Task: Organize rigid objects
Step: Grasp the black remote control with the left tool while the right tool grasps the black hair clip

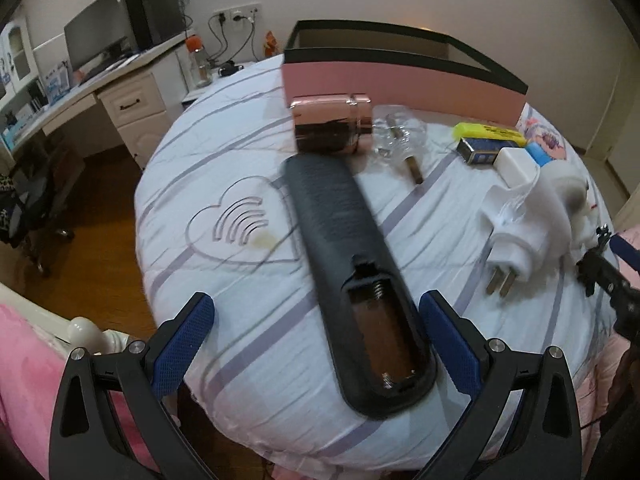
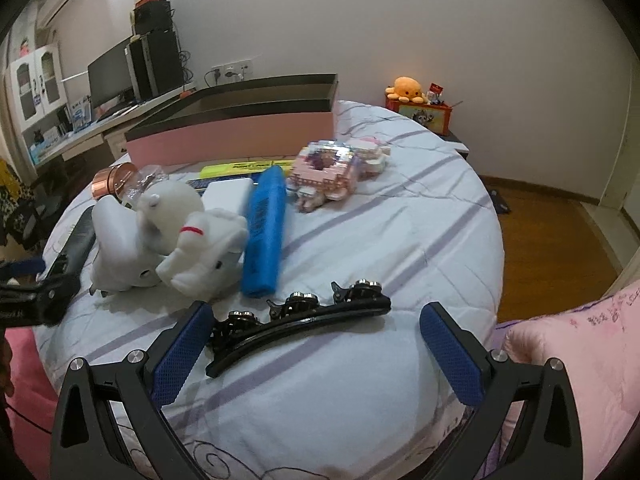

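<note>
Blue-padded and spread open, the left hand-held gripper (image 1: pixel 316 344) straddles a black remote (image 1: pixel 352 280) and the right hand-held gripper (image 2: pixel 316 354) a black hair clip (image 2: pixel 300 324) on the white purple-striped bed (image 2: pixel 380 220), beyond them a pink box (image 1: pixel 400 86), white desk (image 1: pixel 100 80), wood floor (image 2: pixel 552 240).

Dim indoor light, cool cast overall, warm glow on wall behind the pink box (image 1: pixel 400 84). Soft shadows only, faint one under the black remote (image 1: pixel 352 264). Glare streaks on the copper cylinder (image 1: pixel 330 124). Motion blur across left wrist view, remote edges smeared; blue case (image 2: pixel 264 232) blurred in right wrist view. Strong fisheye bending at edges, black vignette in corners. Far desk (image 1: pixel 100 76) soft and noisy. Bedsheet (image 2: pixel 360 240) near-white but not clipped.
</note>
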Motion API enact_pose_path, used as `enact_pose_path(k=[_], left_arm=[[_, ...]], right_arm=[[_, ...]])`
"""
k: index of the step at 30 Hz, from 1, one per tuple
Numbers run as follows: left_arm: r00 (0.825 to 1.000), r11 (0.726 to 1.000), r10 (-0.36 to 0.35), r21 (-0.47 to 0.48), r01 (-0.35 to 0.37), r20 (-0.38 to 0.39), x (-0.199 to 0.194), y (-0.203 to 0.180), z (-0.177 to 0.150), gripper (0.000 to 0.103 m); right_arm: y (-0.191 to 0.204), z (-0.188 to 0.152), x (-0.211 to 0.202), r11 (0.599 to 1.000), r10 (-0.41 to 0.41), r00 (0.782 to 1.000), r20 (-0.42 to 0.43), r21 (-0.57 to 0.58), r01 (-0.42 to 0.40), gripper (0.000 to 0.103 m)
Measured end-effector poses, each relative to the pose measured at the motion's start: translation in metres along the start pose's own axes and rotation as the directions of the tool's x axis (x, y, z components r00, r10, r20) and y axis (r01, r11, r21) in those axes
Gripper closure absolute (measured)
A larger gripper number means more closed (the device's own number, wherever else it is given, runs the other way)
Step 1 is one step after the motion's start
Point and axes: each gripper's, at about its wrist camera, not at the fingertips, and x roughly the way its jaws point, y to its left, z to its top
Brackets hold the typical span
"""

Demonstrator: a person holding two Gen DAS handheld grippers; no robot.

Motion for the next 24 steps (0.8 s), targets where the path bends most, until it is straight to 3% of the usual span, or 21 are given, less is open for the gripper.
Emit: enact_pose_path(k=[3,4,6,9,11,15,17,19,20,21,22,24], left_arm=[[1.0,1.0,-0.015,0.004,0.015,0.011,0.0,0.002,-0.001,0.002],[0.999,1.0,-0.021,0.018,0.02,0.025,-0.002,0.001,-0.001,0.006],[0.998,0.997,-0.049,0.069,0.047,0.042,-0.007,-0.004,-0.002,0.023],[0.996,0.992,-0.069,0.112,0.062,0.052,-0.01,-0.01,-0.002,0.038],[0.995,0.991,-0.081,0.112,0.074,0.062,-0.011,-0.01,0.0,0.04],[0.997,0.996,-0.054,0.069,0.051,0.053,-0.002,-0.002,0.004,0.02],[0.997,0.996,-0.056,0.069,0.052,0.051,0.003,-0.003,0.006,0.02],[0.996,0.995,-0.064,0.079,0.058,0.068,0.006,-0.003,0.007,0.024],[0.994,0.994,-0.074,0.08,0.068,0.075,0.007,-0.003,0.007,0.032],[0.992,0.993,-0.096,0.079,0.089,0.082,0.006,-0.003,0.008,0.046],[0.99,0.992,-0.111,0.071,0.105,0.088,0.004,-0.002,0.009,0.051],[0.991,0.992,-0.106,0.076,0.099,0.087,0.004,-0.003,0.01,0.053]], right_arm=[[0.002,0.0,0.0,1.0,0.013,1.0,0.001,-0.012,-0.013,0.004],[0.002,0.001,0.0,1.0,0.028,1.0,0.001,-0.013,-0.028,0.011],[0.003,0.003,0.001,0.999,0.042,0.999,-0.007,-0.024,-0.043,0.016],[0.002,0.004,0.001,0.999,0.048,0.999,-0.013,-0.017,-0.049,0.016],[0.0,0.005,0.0,0.999,0.042,0.999,-0.008,-0.017,-0.042,0.016],[-0.013,0.008,0.006,0.998,0.057,0.998,0.004,0.018,-0.057,0.016],[-0.016,0.01,0.011,0.997,0.071,0.997,0.011,0.031,-0.072,0.016],[-0.014,0.011,0.013,0.998,0.067,0.998,0.01,0.021,-0.067,0.016],[-0.012,0.012,0.013,0.998,0.062,0.998,0.011,0.016,-0.062,0.016],[-0.011,0.012,0.013,0.998,0.062,0.998,0.008,0.013,-0.062,0.016],[-0.011,0.013,0.013,0.998,0.063,0.998,0.007,0.01,-0.063,0.016],[-0.011,0.013,0.012,0.998,0.065,0.998,0.008,0.013,-0.065,0.017]])
